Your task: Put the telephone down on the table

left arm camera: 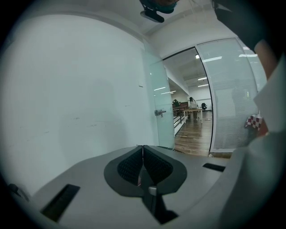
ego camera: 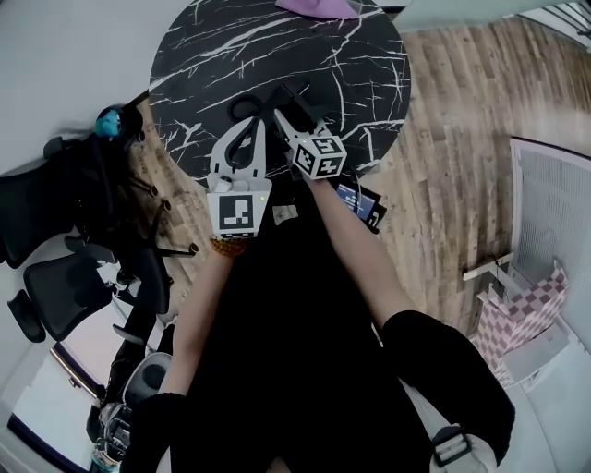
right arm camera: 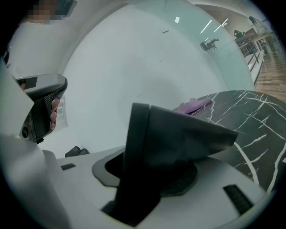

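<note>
Gripping a dark flat slab-shaped telephone (right arm camera: 178, 138), R gripper (ego camera: 291, 111) jaws are hovering over the round black marble counter (ego camera: 369, 55); L gripper (left arm camera: 143, 151) jaws are sitting clenched, empty.

Even bright indoor light; fisheye warp, dark vignette corners; telephone (right arm camera: 174, 143) blurred near lens.

Round black counter, white-veined, on a wooden plank floor.

The counter (ego camera: 355, 78) spreads out ahead of the left tongs (ego camera: 247, 102) and the right tongs (ego camera: 282, 97). A crumpled purple thing (ego camera: 319, 6) lies at its far edge, well beyond the right tongs. The floor (ego camera: 452, 148) runs off to their right. Black office chairs (ego camera: 65, 286) stand on it, left of the left tongs.
</note>
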`<control>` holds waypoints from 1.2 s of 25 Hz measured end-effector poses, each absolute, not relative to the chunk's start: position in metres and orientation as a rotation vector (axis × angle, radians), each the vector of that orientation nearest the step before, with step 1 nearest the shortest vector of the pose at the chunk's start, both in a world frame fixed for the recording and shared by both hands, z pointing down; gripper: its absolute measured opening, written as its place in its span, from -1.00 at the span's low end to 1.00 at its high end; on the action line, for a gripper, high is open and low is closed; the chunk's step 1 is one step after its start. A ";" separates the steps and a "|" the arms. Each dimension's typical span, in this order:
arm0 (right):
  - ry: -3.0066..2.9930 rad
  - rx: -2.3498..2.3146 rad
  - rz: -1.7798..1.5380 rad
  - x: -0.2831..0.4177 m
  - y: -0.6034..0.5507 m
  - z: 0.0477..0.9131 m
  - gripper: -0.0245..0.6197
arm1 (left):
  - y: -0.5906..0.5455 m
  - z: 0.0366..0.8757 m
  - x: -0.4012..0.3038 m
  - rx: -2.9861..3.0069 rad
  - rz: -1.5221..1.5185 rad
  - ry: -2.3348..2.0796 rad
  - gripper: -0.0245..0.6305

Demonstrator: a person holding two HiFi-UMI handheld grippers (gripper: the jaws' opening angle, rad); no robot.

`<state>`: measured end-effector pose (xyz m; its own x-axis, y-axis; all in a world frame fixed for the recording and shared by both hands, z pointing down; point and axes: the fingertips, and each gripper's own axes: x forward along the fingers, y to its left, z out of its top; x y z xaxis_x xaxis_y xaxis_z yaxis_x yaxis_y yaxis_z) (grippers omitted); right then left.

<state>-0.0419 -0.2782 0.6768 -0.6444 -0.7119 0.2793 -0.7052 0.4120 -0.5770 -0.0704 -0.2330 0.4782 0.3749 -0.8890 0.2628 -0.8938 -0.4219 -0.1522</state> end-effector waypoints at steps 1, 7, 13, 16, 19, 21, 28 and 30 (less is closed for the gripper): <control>2.622 -1.323 -1.086 -0.041 -0.278 0.680 -0.31 | -0.232 0.479 -0.070 2.593 0.482 -1.676 -0.88; 2.523 -1.295 -1.204 -0.031 -0.280 0.696 -0.29 | -0.227 0.487 -0.065 2.590 0.506 -1.645 -0.88; 2.395 -1.262 -1.316 -0.021 -0.277 0.706 -0.29 | -0.225 0.487 -0.053 2.616 0.509 -1.619 -0.88; 2.292 -1.277 -1.386 -0.009 -0.279 0.713 -0.29 | -0.222 0.490 -0.051 2.621 0.523 -1.605 -0.88; 2.217 -1.300 -1.423 0.001 -0.279 0.719 -0.27 | -0.220 0.494 -0.052 2.618 0.535 -1.604 -0.88; 2.209 -1.300 -1.439 0.003 -0.278 0.720 -0.26 | -0.219 0.499 -0.052 2.612 0.548 -1.603 -0.88; 2.198 -1.265 -1.509 0.006 -0.266 0.730 -0.17 | -0.213 0.506 -0.047 2.609 0.553 -1.582 -0.88; 2.196 -1.263 -1.502 0.006 -0.267 0.728 -0.16 | -0.212 0.506 -0.046 2.610 0.549 -1.581 -0.88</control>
